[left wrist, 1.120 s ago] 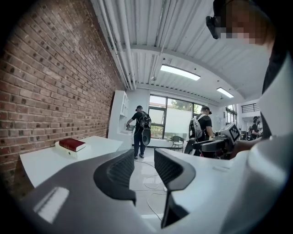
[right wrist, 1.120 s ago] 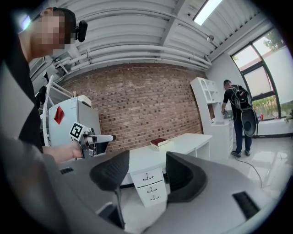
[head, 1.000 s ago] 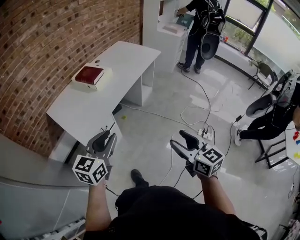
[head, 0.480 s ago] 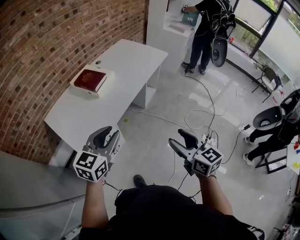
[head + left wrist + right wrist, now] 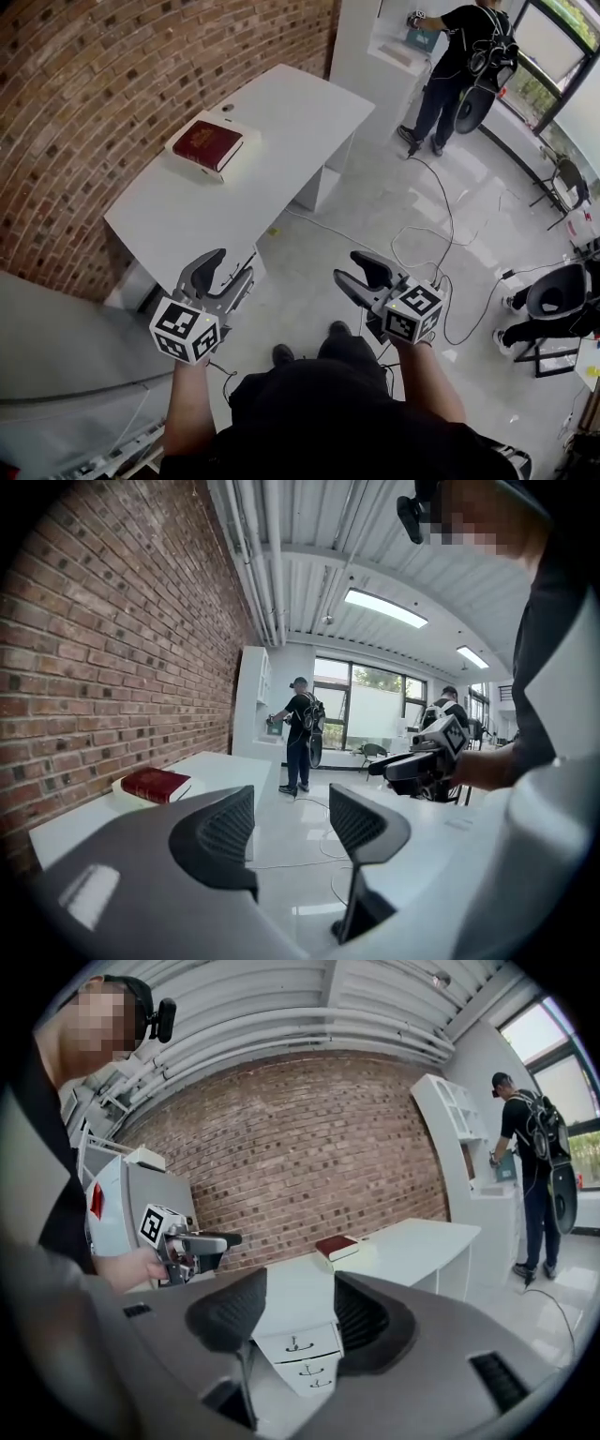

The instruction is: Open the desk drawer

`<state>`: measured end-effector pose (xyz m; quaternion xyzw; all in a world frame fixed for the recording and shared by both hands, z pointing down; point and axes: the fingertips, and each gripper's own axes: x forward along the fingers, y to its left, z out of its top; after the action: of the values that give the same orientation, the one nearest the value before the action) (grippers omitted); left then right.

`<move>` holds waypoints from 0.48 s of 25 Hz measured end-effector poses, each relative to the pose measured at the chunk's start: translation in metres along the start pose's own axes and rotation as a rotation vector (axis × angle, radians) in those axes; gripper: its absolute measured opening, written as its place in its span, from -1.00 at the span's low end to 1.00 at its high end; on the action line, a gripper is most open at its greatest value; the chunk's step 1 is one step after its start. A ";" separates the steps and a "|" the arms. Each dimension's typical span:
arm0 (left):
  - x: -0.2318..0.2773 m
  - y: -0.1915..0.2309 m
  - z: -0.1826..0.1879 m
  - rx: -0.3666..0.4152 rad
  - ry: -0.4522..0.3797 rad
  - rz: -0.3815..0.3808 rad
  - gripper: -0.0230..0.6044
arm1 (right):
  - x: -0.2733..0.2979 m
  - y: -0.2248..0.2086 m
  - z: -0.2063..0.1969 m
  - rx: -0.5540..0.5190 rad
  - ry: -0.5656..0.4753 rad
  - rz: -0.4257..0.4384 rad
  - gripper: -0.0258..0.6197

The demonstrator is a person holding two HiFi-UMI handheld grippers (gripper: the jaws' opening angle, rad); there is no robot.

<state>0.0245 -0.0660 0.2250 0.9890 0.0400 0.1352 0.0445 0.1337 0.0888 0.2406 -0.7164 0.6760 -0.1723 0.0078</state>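
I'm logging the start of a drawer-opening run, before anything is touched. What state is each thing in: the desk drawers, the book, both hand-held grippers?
White desk drawers with dark handles: all three shut.
Dark red hardcover book: closed, lying flat.
Left hand-held gripper: open, jaws have just been opening, nothing between them.
Right hand-held gripper: open, nothing between its jaws, not touching the drawers.

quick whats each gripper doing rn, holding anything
Left gripper: open, jaws have just been opening, nothing between them.
Right gripper: open, holding nothing.
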 end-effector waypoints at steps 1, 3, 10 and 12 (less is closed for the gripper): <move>0.001 0.002 -0.001 -0.009 0.006 0.023 -0.18 | 0.006 -0.006 0.002 0.002 0.005 0.023 -0.22; 0.003 0.009 -0.004 -0.027 0.017 0.077 -0.18 | 0.021 -0.019 0.008 -0.002 0.019 0.078 -0.22; 0.046 0.021 0.007 -0.140 -0.007 0.255 -0.18 | 0.056 -0.074 0.042 -0.082 0.079 0.274 -0.22; 0.064 0.018 0.012 -0.161 -0.013 0.296 -0.18 | 0.060 -0.099 0.044 -0.078 0.102 0.309 -0.23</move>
<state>0.0901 -0.0792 0.2325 0.9782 -0.1174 0.1367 0.1033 0.2424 0.0296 0.2375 -0.5941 0.7837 -0.1789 -0.0283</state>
